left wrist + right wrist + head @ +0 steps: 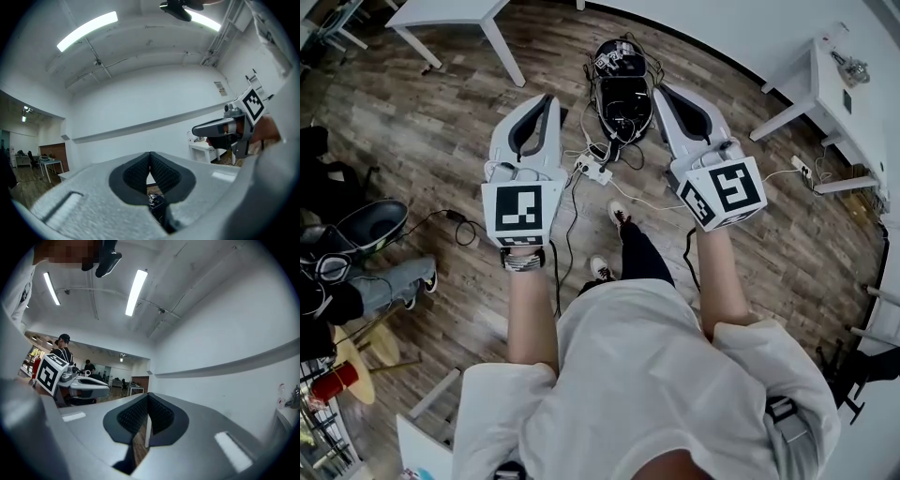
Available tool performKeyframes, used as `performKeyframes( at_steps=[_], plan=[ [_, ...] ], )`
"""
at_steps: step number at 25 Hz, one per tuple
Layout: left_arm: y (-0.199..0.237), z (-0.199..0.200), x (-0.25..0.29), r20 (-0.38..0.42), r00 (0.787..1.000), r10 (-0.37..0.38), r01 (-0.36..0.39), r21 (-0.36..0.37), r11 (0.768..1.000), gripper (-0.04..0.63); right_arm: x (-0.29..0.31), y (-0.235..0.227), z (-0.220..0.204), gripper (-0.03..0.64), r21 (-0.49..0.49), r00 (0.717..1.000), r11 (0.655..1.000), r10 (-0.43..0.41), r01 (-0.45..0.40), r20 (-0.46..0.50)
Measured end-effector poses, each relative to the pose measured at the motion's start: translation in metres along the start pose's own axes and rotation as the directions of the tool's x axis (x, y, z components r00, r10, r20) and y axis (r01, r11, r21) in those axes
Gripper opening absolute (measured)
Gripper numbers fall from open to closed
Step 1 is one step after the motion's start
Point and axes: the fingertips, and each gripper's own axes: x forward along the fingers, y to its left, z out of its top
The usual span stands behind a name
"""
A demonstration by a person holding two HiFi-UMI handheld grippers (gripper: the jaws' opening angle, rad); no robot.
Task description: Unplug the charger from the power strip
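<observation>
Both of my grippers are raised and pointing level over the floor (441, 141). The left gripper (549, 99) has its jaws pressed together on nothing, and the right gripper (662, 92) is also closed and empty. The white power strip (597, 172) lies on the floor ahead of my feet, among loose cables (623, 192) and just short of a black device (623, 94) toward the far wall. Its long axis seems to run slantwise, far-left to near-right, with its sockets facing up. I cannot make out whether a charger sits in it, so this fits either a plug waiting or one already out. If one is still in, I judge it should be pulled straight up off the sockets with the strip pinned down.
</observation>
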Motion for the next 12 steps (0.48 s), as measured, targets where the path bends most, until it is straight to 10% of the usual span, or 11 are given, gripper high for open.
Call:
performKeyframes(
  at_steps=[12],
  plan=[
    [-0.004,-0.014,0.01,-0.028,0.999,-0.019,0.018,-0.024,1.0,0.005,0.002,-0.012,-0.014,0.0,0.018,1.0,1.0,-0.016,0.016,-0.019]
  ],
)
